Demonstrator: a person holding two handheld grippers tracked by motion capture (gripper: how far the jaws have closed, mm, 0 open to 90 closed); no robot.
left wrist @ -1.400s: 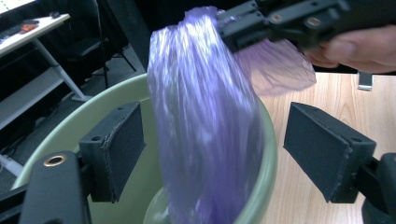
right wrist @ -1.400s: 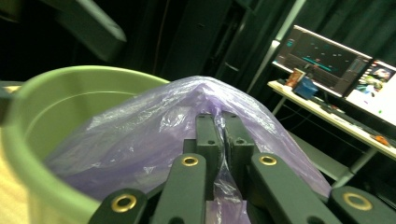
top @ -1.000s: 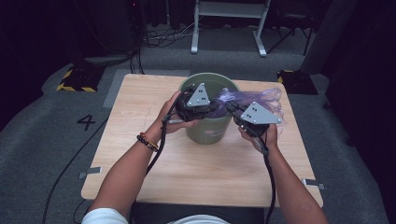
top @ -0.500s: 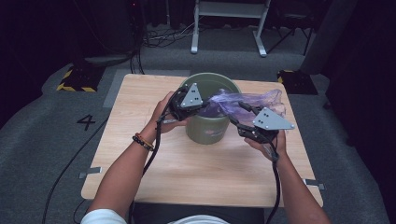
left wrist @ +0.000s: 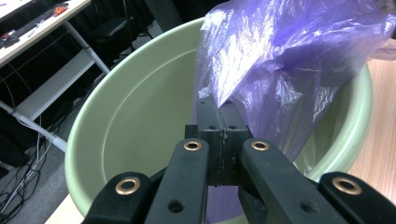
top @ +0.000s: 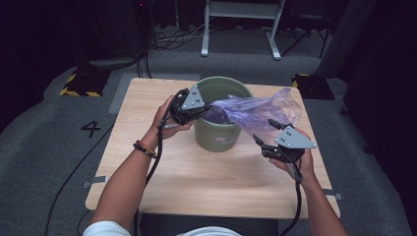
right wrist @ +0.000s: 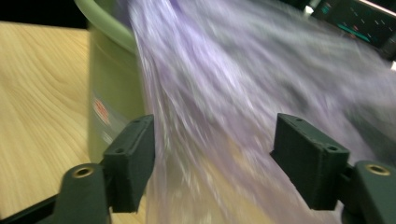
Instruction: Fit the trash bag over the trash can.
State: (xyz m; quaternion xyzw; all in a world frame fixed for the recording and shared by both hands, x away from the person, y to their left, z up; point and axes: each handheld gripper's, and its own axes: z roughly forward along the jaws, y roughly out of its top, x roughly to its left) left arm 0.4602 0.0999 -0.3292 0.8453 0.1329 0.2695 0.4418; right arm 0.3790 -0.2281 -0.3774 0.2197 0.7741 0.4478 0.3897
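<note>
Left gripper (left wrist: 218,122) fingers remain pinching the purple bag (top: 255,110) at the green bin's (top: 216,137) nine-o'clock rim; right gripper (top: 269,140), fingers just spread, apparently released it, leaving lining half-done.

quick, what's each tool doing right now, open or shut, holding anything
Left tool: shut on the purple bag over the green bucket.
Right tool: open, its jaws have just been opening; the bag hangs between them, not pinched.

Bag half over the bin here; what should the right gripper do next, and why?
Probably re-grip the purple bag and draw it over the green bin's near rim. The right gripper has just been opening, its pads apart, while the left gripper pinches the film.
</note>
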